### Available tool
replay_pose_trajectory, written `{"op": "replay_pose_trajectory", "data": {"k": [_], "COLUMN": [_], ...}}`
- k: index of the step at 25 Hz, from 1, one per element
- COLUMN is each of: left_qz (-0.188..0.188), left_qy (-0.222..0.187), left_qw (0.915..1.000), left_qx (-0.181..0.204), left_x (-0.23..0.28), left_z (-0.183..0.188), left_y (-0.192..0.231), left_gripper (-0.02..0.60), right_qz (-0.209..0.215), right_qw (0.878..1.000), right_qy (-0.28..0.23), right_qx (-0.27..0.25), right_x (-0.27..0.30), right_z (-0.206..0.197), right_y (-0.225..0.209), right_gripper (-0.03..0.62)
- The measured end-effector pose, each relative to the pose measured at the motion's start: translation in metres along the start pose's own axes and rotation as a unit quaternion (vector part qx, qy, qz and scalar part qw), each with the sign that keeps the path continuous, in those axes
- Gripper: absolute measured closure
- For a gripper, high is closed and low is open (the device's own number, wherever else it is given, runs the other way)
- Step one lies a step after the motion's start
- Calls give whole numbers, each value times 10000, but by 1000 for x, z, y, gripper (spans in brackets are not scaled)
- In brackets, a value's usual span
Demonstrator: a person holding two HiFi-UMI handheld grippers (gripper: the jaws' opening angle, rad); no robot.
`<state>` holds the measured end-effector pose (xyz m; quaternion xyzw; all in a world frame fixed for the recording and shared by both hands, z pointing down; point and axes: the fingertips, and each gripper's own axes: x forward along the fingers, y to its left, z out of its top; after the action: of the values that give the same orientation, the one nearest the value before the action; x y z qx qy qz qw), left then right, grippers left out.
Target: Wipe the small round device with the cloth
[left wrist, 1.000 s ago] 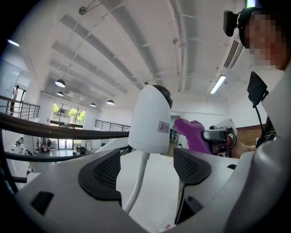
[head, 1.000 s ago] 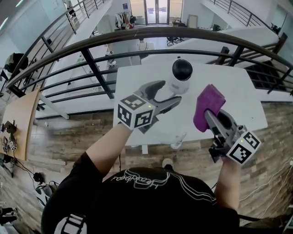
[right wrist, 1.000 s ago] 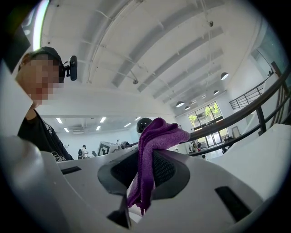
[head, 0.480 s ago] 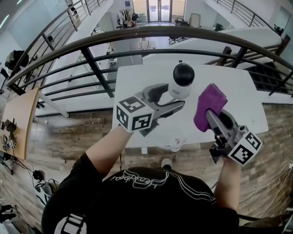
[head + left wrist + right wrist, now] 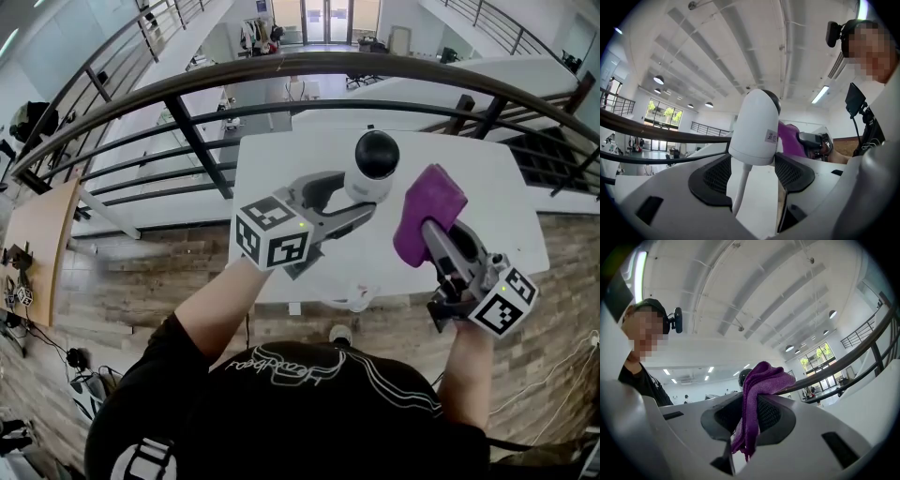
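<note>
Left gripper view: device [image 5: 754, 126] sits between left tongs' [image 5: 753, 172] just-closing jaws.

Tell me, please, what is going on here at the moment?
A person is working with a gripper in each hand above a white table. The left gripper has just been closing its jaws on the small round device and seems to grip its white body. The right gripper is shut on a purple cloth, held close beside the device. Wiping does not appear to have started.
</note>
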<state>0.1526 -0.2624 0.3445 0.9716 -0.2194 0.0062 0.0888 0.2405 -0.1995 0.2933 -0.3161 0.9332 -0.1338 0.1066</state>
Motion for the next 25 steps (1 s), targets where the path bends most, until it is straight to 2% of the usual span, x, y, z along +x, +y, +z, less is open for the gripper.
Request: {"op": "replay_pose_trajectory", "data": {"k": [7, 11, 15, 19, 25], "left_qz": [-72, -128, -190, -238, -291], "left_qy": [68, 130, 162, 187, 219], "left_qw": [9999, 9998, 9997, 9995, 9993], "left_qx": [-24, -5, -11, 19, 44], "left_x": [1, 0, 1, 3, 3], "left_z": [-3, -3, -3, -7, -3], "left_y": [2, 2, 1, 3, 1], "left_gripper": [284, 285, 285, 285, 285], "right_qz": [284, 504, 741, 1104, 1402], "right_qw": [9991, 9979, 9960, 9925, 9893], "right_qy": [-305, -417, -463, -481, -388], "right_qx": [120, -10, -209, -194, -129], "right_x": [11, 19, 27, 34, 45], "right_z": [20, 38, 57, 70, 90], "right_y": [0, 1, -1, -13, -30], "right_gripper": [533, 532, 533, 533, 531]}}
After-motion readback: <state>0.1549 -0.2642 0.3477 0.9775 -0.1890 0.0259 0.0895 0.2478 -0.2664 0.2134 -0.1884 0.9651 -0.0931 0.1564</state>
